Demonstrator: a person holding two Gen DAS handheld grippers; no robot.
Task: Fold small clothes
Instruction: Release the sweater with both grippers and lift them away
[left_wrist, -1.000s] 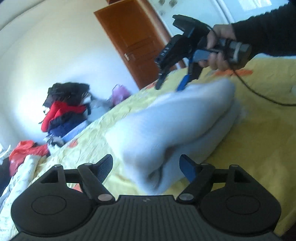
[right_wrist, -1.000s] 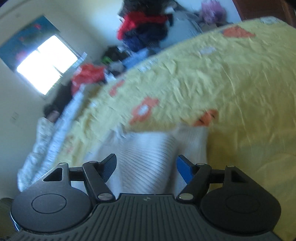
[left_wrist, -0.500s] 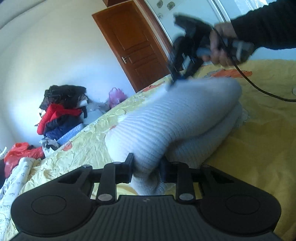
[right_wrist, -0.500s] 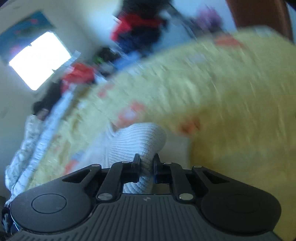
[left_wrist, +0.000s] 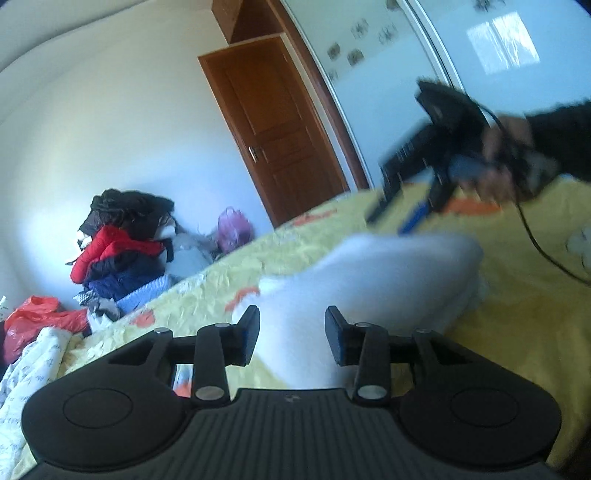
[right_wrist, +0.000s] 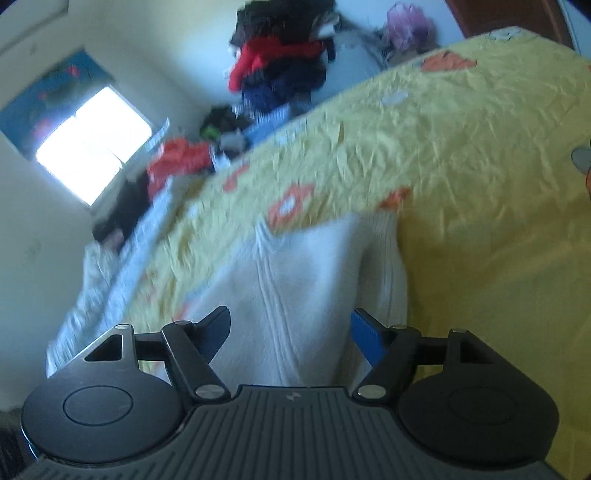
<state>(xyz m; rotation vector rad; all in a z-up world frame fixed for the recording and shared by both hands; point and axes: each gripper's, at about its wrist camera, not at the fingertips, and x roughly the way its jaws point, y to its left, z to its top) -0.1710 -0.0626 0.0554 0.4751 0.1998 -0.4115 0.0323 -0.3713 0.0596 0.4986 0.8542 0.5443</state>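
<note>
- The white ribbed knit garment (left_wrist: 373, 273), folded into a thick bundle, lies on the bed, on a crumpled yellow bedspread with orange patterns (left_wrist: 517, 314).
- In the left wrist view the left tongs (left_wrist: 291, 334) are released: the two black fingers stand apart on either side of the near end of the bundle, with a gap visible between each pad and the knit.
- In the same view the right tongs (left_wrist: 393, 219), held by a hand (left_wrist: 506, 162) in a dark sleeve, hang above the far end of the garment; the picture is blurred there, yet a black finger and a blue-padded finger point downward clearly apart, clear of the cloth.
- The right wrist view confirms it: the right tongs (right_wrist: 290, 330) are spread wide, empty, and the garment (right_wrist: 295, 280) lies flat below them, its folded layers showing along the right edge (right_wrist: 388, 266).
- A black cable (left_wrist: 535, 243) trails from the right tool across the bedspread.
- Beyond the bed a heap of clothes in red, dark blue and black (left_wrist: 118, 247) is piled against the pale wall, with a purple bag (left_wrist: 234, 229) beside it.
- A brown wooden door (left_wrist: 280, 129) stands shut behind the bed.
- A bright window (right_wrist: 92, 147) shows in the right wrist view, on the wall left of the heap.
</note>
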